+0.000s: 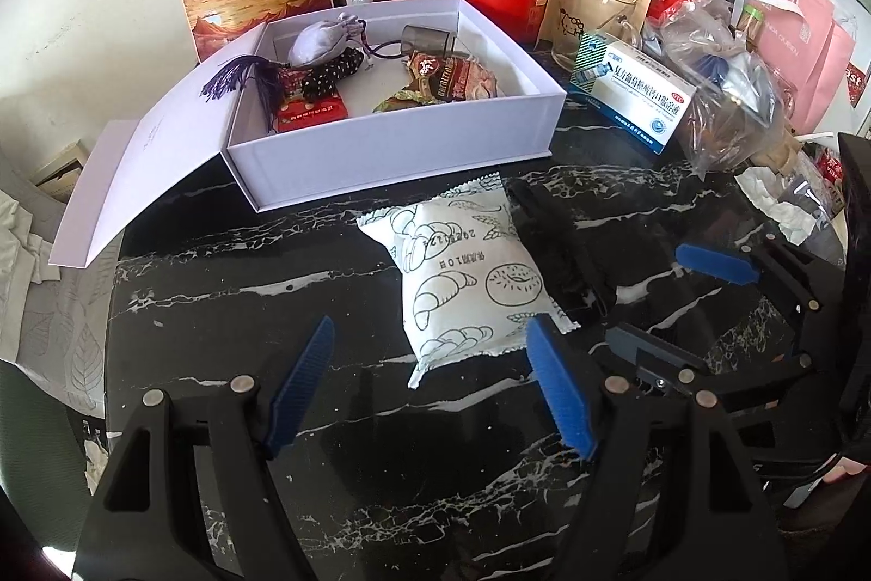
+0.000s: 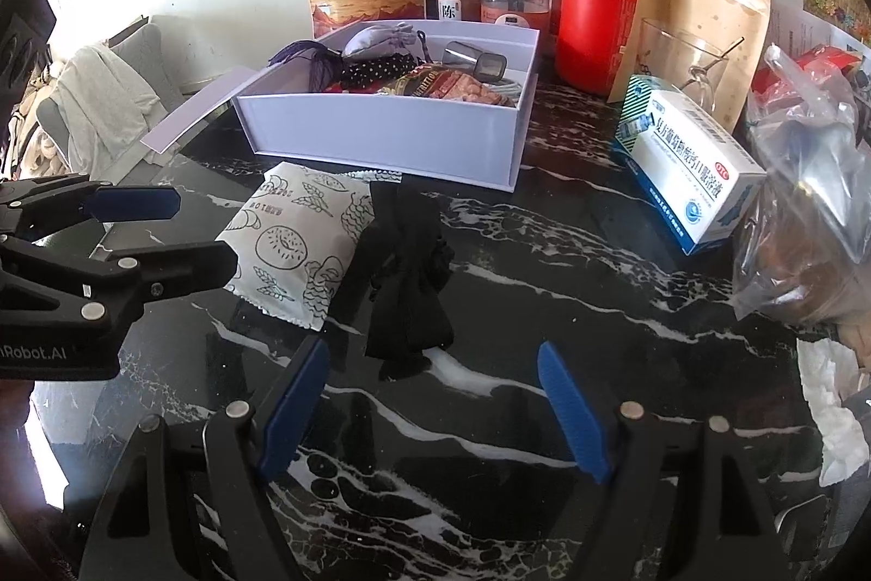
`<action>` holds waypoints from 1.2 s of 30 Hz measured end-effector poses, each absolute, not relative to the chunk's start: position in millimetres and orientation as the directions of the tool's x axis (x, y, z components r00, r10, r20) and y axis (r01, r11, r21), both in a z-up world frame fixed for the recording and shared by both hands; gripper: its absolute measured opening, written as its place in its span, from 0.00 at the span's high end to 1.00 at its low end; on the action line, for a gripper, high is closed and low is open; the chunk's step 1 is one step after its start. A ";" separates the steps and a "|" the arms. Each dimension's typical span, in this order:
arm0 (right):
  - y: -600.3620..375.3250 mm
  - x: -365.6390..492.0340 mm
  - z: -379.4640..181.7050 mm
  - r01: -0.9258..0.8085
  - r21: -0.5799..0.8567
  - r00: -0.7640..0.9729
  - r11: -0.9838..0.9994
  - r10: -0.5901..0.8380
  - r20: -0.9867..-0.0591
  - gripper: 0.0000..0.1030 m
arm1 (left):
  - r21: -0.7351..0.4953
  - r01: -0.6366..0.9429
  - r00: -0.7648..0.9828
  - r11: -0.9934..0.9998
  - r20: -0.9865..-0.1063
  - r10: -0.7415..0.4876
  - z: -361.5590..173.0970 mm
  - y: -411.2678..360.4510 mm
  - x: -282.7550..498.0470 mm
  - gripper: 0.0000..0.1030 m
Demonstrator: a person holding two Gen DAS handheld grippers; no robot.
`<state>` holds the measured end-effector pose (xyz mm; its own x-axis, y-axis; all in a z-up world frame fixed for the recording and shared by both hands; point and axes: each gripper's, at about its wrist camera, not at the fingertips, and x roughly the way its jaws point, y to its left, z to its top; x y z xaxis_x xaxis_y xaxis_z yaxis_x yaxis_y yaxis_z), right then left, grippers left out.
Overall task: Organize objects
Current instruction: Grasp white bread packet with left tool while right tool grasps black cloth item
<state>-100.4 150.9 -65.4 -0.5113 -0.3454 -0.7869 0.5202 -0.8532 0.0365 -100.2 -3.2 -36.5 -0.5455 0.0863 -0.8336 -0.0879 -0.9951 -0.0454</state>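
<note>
The black white-veined marble counter [image 1: 228, 309] carries an open white cardboard box [image 1: 392, 145] with pouches and snack packs inside. Just in front of the box lies a white pastry-printed snack packet [image 1: 462, 276]. Only the right wrist view shows the black strap bundle [image 2: 405, 276] touching the packet clearly; from the left it is a dark blur. The left gripper [image 1: 430, 385] and the right gripper [image 2: 435, 407] both gape wide, holding nothing.
</note>
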 end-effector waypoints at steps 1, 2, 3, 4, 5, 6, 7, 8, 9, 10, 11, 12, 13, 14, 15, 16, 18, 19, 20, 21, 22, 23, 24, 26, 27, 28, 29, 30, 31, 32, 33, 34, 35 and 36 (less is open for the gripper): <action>150.9 -102.1 -65.6 0.520 0.038 -0.511 -0.854 -0.346 -0.787 0.25 | -0.049 -0.090 -0.543 -0.995 -0.835 0.090 -36.5 -2.6 -103.3 0.30; 150.7 -104.5 -66.4 0.519 0.042 -0.508 -0.854 -0.347 -0.788 0.27 | -0.049 -0.093 -0.540 -0.994 -0.837 0.092 -37.1 -1.4 -106.8 0.30; 150.7 -106.8 -67.4 0.519 0.046 -0.505 -0.853 -0.350 -0.789 0.29 | -0.047 -0.095 -0.537 -0.994 -0.839 0.091 -38.0 -0.5 -109.6 0.30; 150.4 -109.2 -68.7 0.519 0.051 -0.500 -0.854 -0.351 -0.792 0.31 | -0.045 -0.096 -0.534 -0.994 -0.841 0.089 -39.5 0.9 -113.0 0.30; 150.0 -110.8 -69.9 0.518 0.053 -0.496 -0.854 -0.351 -0.795 0.35 | -0.046 -0.096 -0.528 -0.994 -0.844 0.090 -41.6 2.1 -116.7 0.30; 149.5 -112.8 -71.2 0.519 0.056 -0.490 -0.853 -0.351 -0.798 0.36 | -0.048 -0.097 -0.523 -0.994 -0.847 0.092 -44.3 3.4 -119.4 0.30; 149.0 -114.4 -72.3 0.522 0.059 -0.485 -0.851 -0.353 -0.800 0.39 | -0.049 -0.097 -0.515 -0.994 -0.852 0.093 -47.3 5.0 -122.6 0.30; 148.3 -116.0 -73.3 0.527 0.065 -0.477 -0.847 -0.359 -0.803 0.42 | -0.049 -0.096 -0.508 -0.994 -0.857 0.092 -50.2 6.4 -126.0 0.30; 147.8 -117.5 -74.1 0.532 0.074 -0.469 -0.843 -0.367 -0.803 0.44 | -0.049 -0.096 -0.502 -0.994 -0.860 0.091 -52.8 7.6 -129.5 0.30; 147.2 -119.2 -74.8 0.536 0.083 -0.463 -0.840 -0.375 -0.803 0.44 | -0.053 -0.097 -0.498 -0.994 -0.862 0.094 -54.5 8.2 -132.3 0.30; 146.4 -120.3 -75.3 0.537 0.087 -0.460 -0.839 -0.377 -0.804 0.44 | -0.058 -0.098 -0.495 -0.993 -0.863 0.100 -55.9 8.5 -135.2 0.30; 145.8 -121.8 -75.4 0.538 0.090 -0.458 -0.838 -0.381 -0.803 0.44 | -0.065 -0.099 -0.491 -0.993 -0.865 0.106 -57.3 8.8 -138.1 0.30; 144.9 -122.9 -75.1 0.540 0.094 -0.457 -0.836 -0.385 -0.802 0.45 | -0.071 -0.099 -0.490 -0.993 -0.865 0.111 -58.0 9.0 -140.3 0.30; 144.2 -124.1 -74.4 0.544 0.095 -0.457 -0.834 -0.390 -0.799 0.45 | -0.076 -0.097 -0.489 -0.992 -0.865 0.114 -58.6 9.4 -142.8 0.29; 142.9 -124.6 -73.5 0.550 0.094 -0.459 -0.830 -0.395 -0.796 0.45 | -0.077 -0.095 -0.489 -0.992 -0.865 0.114 -59.2 10.1 -144.6 0.27; 141.0 -125.0 -72.9 0.557 0.089 -0.461 -0.826 -0.396 -0.794 0.47 | -0.080 -0.096 -0.488 -0.992 -0.865 0.117 -59.8 10.8 -146.2 0.27; 137.6 -126.2 -74.1 0.573 0.087 -0.452 -0.815 -0.403 -0.796 0.56 | -0.089 -0.098 -0.484 -0.991 -0.866 0.126 -62.0 11.6 -148.6 0.26; 136.1 -127.3 -75.8 0.575 0.088 -0.445 -0.814 -0.401 -0.801 0.67 | -0.096 -0.099 -0.482 -0.990 -0.866 0.132 -63.0 11.7 -149.4 0.26; 135.3 -128.2 -77.6 0.573 0.085 -0.442 -0.815 -0.395 -0.805 0.73 | -0.110 -0.098 -0.480 -0.989 -0.865 0.143 -64.4 10.7 -150.4 0.26; 135.1 -128.1 -78.1 0.573 0.087 -0.441 -0.815 -0.397 -0.805 0.74 | -0.122 -0.095 -0.479 -0.988 -0.864 0.153 -65.5 10.3 -150.4 0.26; 135.4 -127.7 -77.8 0.574 0.088 -0.441 -0.814 -0.399 -0.804 0.76 | -0.134 -0.092 -0.479 -0.987 -0.863 0.162 -66.7 8.9 -150.3 0.26; 135.6 -127.0 -77.4 0.574 0.083 -0.445 -0.815 -0.395 -0.804 0.78 | -0.145 -0.090 -0.479 -0.985 -0.861 0.171 -67.7 7.3 -149.9 0.27; 135.6 -126.5 -77.3 0.571 0.076 -0.450 -0.817 -0.389 -0.804 0.78 | -0.160 -0.093 -0.479 -0.983 -0.858 0.185 -68.4 5.9 -149.0 0.33; 136.7 -125.3 -77.4 0.564 0.072 -0.454 -0.823 -0.381 -0.805 0.78 | -0.193 -0.105 -0.480 -0.976 -0.850 0.220 -68.8 4.4 -146.9 0.45; 137.3 -124.3 -77.4 0.561 0.071 -0.455 -0.825 -0.379 -0.806 0.78 | -0.190 -0.106 -0.482 -0.976 -0.849 0.218 -68.8 4.7 -145.8 0.45; 137.9 -123.3 -77.4 0.560 0.070 -0.455 -0.826 -0.377 -0.807 0.78 | -0.188 -0.110 -0.484 -0.976 -0.847 0.218 -68.7 4.9 -144.4 0.46; 138.7 -121.8 -77.4 0.558 0.069 -0.455 -0.827 -0.375 -0.808 0.78 | -0.186 -0.114 -0.486 -0.976 -0.847 0.217 -68.2 5.0 -143.0 0.47; 139.6 -120.4 -77.4 0.554 0.070 -0.456 -0.830 -0.373 -0.808 0.78 | -0.183 -0.117 -0.487 -0.976 -0.846 0.217 -67.9 4.8 -141.2 0.48; 140.5 -119.1 -77.3 0.548 0.070 -0.458 -0.834 -0.369 -0.809 0.78 | -0.180 -0.120 -0.488 -0.976 -0.846 0.216 -67.6 4.7 -139.3 0.48; 141.5 -117.7 -77.5 0.542 0.069 -0.459 -0.837 -0.364 -0.811 0.78 | -0.179 -0.121 -0.489 -0.976 -0.846 0.215 -67.5 4.1 -136.9 0.49; 141.9 -115.5 -77.3 0.539 0.064 -0.462 -0.840 -0.358 -0.812 0.78 | -0.177 -0.122 -0.488 -0.977 -0.846 0.214 -67.4 3.4 -134.7 0.49; 142.3 -113.2 -77.2 0.539 0.060 -0.462 -0.840 -0.355 -0.813 0.78 | -0.174 -0.121 -0.487 -0.977 -0.848 0.211 -67.1 2.8 -132.3 0.49; 143.1 -110.2 -77.2 0.540 0.056 -0.463 -0.839 -0.352 -0.813 0.78 | -0.170 -0.120 -0.486 -0.978 -0.849 0.207 -66.8 2.1 -129.9 0.49; 143.8 -107.2 -77.2 0.541 0.054 -0.463 -0.839 -0.351 -0.814 0.78 | -0.167 -0.120 -0.486 -0.979 -0.850 0.205 -66.5 1.0 -126.7 0.49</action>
<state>-107.2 143.8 -77.2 -0.4627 -0.3505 -0.8143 0.5408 -0.8394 0.0540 -126.7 1.0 -66.5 -0.4857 0.2048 -0.8498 -0.1203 -0.9786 -0.1671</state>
